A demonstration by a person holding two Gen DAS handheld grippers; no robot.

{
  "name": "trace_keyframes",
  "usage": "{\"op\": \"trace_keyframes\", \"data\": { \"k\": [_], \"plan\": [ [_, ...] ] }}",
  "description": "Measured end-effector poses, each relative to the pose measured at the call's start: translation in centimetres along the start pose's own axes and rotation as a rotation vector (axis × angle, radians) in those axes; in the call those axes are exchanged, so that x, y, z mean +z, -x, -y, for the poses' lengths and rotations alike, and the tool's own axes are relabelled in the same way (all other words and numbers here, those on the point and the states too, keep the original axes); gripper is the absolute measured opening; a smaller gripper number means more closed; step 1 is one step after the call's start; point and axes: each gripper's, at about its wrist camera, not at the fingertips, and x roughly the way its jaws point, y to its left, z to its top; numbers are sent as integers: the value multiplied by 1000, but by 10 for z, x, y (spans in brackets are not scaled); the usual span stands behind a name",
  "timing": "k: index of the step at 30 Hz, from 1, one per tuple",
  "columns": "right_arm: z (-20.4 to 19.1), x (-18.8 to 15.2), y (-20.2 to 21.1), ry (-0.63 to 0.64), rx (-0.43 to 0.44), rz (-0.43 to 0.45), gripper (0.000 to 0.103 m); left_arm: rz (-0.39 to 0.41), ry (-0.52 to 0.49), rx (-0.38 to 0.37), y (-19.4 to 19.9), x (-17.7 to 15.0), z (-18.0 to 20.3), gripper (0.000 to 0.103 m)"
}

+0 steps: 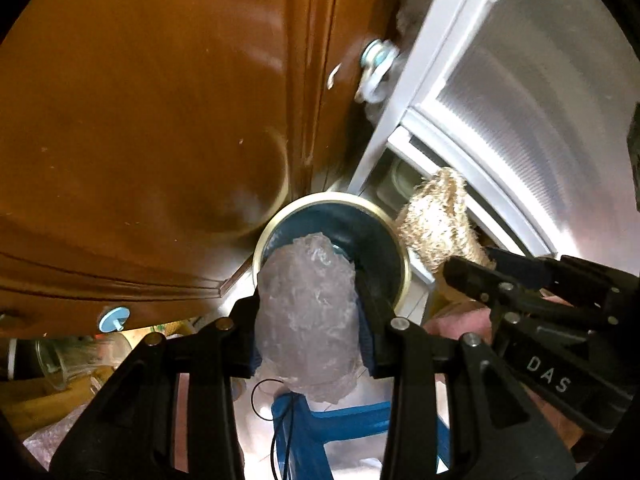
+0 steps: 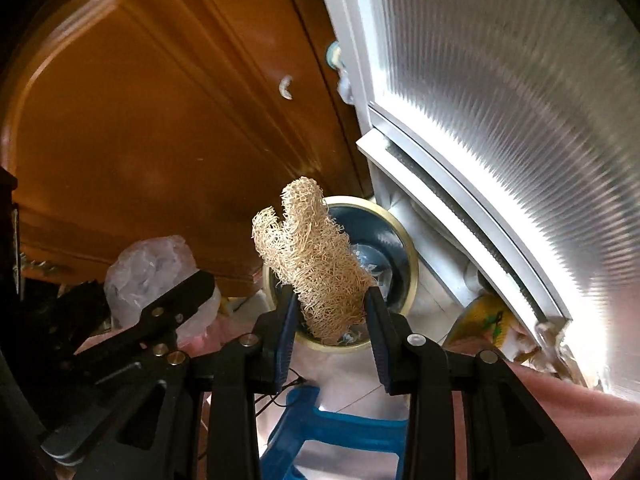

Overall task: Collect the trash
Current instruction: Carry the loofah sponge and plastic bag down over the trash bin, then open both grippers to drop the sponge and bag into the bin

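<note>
Here, your left gripper [image 1: 308, 312]: jaws clamped on a crumpled clear plastic wad [image 1: 306, 316], held just in front of the round blue bin [image 1: 384, 240] with its gold rim. Your right gripper [image 2: 330, 312]: jaws clamped on a tan loofah piece [image 2: 312, 264], upright, also before the bin's mouth. Nearby: brown wooden door [image 1: 140, 120], ribbed glass panel [image 2: 500, 120], blue stool [image 2: 320, 432] below.
</note>
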Motion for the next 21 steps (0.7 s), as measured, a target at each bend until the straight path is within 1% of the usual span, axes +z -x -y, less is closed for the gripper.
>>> {"op": "trace_keyframes", "data": {
  "k": [2, 7, 12, 13, 15, 17, 20, 21],
  "plan": [
    [5, 5, -12, 1, -17, -11, 34, -22, 13, -5, -8, 3, -2, 34],
    [17, 13, -30, -28, -11, -39, 34, -59, 10, 0, -28, 6, -1, 34],
    [19, 13, -38, -32, -1, -64, 35, -64, 7, -8, -29, 8, 3, 35],
    [19, 14, -40, -28, 2, -71, 35, -62, 8, -9, -23, 6, 1, 38],
    [15, 13, -37, -24, 2, -78, 36, -63, 15, -13, -22, 6, 0, 39],
    [14, 15, -37, -24, 5, -88, 39, -68, 24, -16, -20, 5, -2, 43],
    [14, 18, -39, -31, 0, -96, 40, -80, 39, -8, -17, 4, -7, 50],
    [15, 18, -40, -34, -2, -99, 41, -86, 47, -7, -18, 4, -9, 51]
  ]
}}
